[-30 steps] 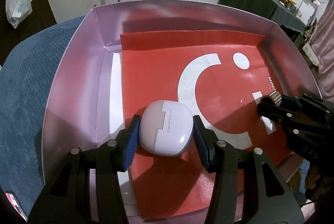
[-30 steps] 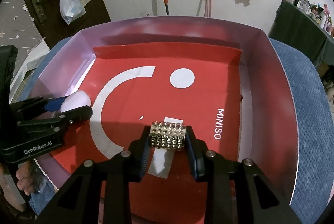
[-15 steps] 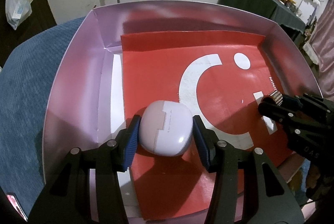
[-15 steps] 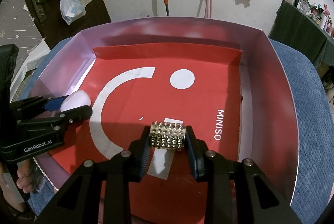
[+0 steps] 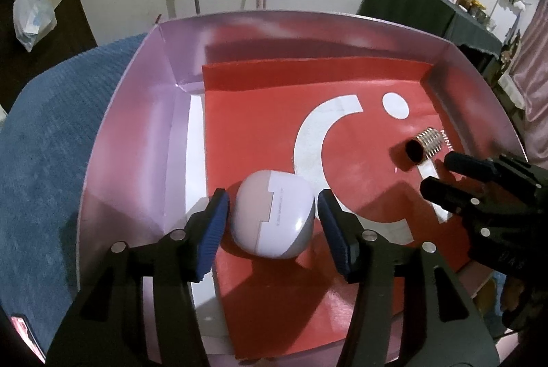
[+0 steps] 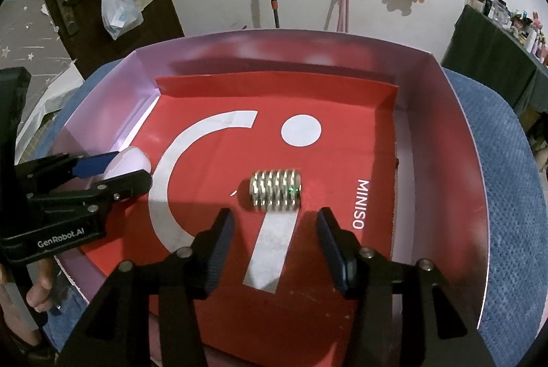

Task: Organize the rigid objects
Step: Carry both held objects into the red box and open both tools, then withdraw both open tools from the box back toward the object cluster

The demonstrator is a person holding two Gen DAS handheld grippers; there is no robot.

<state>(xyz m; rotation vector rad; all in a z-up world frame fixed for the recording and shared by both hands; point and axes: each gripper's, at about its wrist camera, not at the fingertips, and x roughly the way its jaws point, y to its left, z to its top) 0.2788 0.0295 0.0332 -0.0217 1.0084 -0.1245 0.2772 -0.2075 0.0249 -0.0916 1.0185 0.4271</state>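
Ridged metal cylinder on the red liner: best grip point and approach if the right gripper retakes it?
The ridged metal cylinder lies on its side, axis running left-right, just ahead of the right gripper, whose jaws are opening with nothing between them. Probably best: come down from the near side and close on its two flat end faces; the ridged round flank could roll on the red liner.

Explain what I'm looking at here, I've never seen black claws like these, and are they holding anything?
These are two hand-held grippers, each carrying a camera looking along its fingers, so each picture is one gripper's own view. Both reach into a shallow box lined with red paper. The left gripper straddles a white earbud case; its jaws are opening, pads just off the case. The right gripper is opening too, and the ridged metal roller lies free on the paper ahead of it. Nothing is gripped.
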